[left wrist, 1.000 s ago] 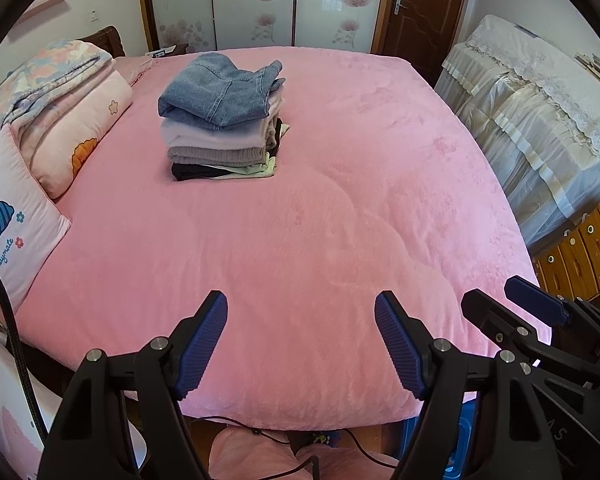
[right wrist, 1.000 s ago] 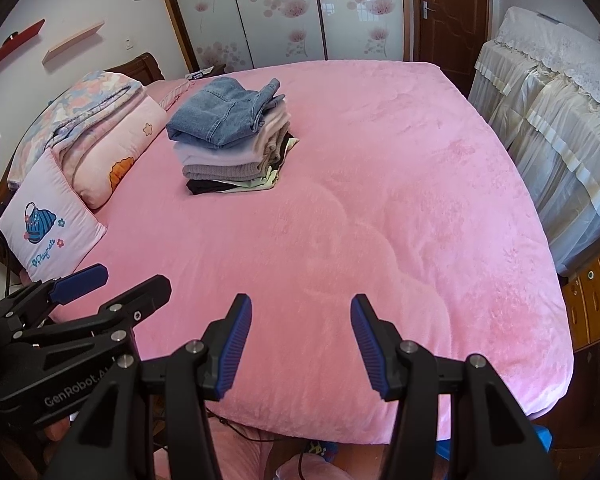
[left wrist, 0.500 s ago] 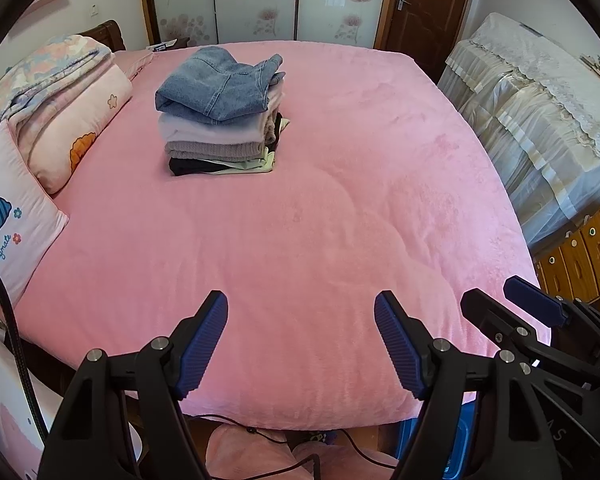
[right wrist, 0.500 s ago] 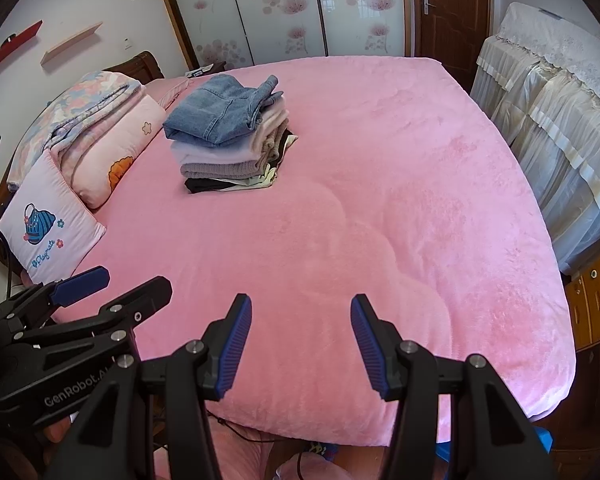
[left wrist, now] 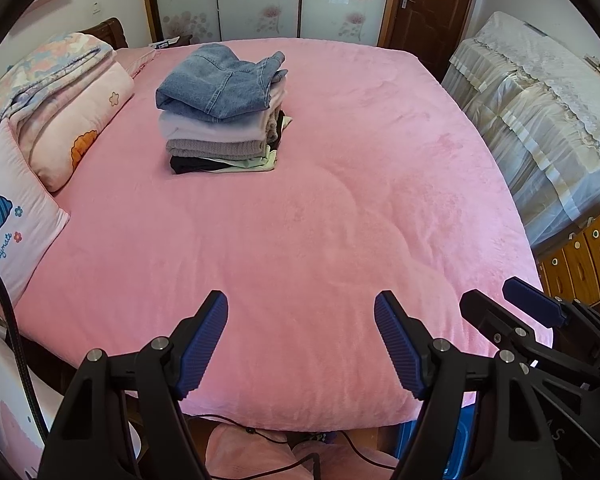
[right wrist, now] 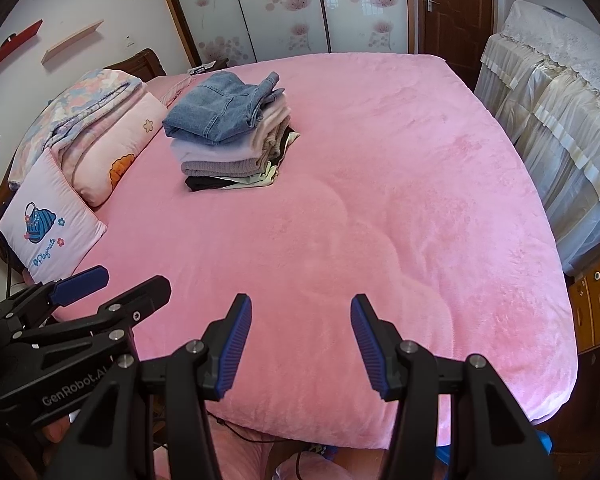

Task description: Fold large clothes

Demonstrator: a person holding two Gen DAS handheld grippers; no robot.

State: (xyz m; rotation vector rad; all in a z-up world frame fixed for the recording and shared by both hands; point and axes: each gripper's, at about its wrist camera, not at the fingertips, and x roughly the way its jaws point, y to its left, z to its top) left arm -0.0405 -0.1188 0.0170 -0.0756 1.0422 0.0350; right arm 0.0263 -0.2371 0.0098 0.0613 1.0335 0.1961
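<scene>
A stack of folded clothes [left wrist: 224,120] with blue jeans on top sits on the far left part of the pink bed [left wrist: 320,240]; it also shows in the right wrist view [right wrist: 232,136]. My left gripper [left wrist: 300,320] is open and empty, hovering over the bed's near edge. My right gripper [right wrist: 300,324] is open and empty beside it, also over the near edge. Each gripper shows in the other's view: the right one [left wrist: 512,308] at the right, the left one [right wrist: 116,284] at the left.
Pillows and a folded quilt [left wrist: 60,104] lie along the bed's left side. A cloth-covered piece of furniture [left wrist: 540,120] stands to the right, with a wooden drawer unit [left wrist: 580,256] near it. Pink fabric and cables [left wrist: 260,448] lie on the floor below the bed's near edge.
Both grippers have shifted slightly, so the clothes stack sits a little higher in view. Both stay open and empty.
</scene>
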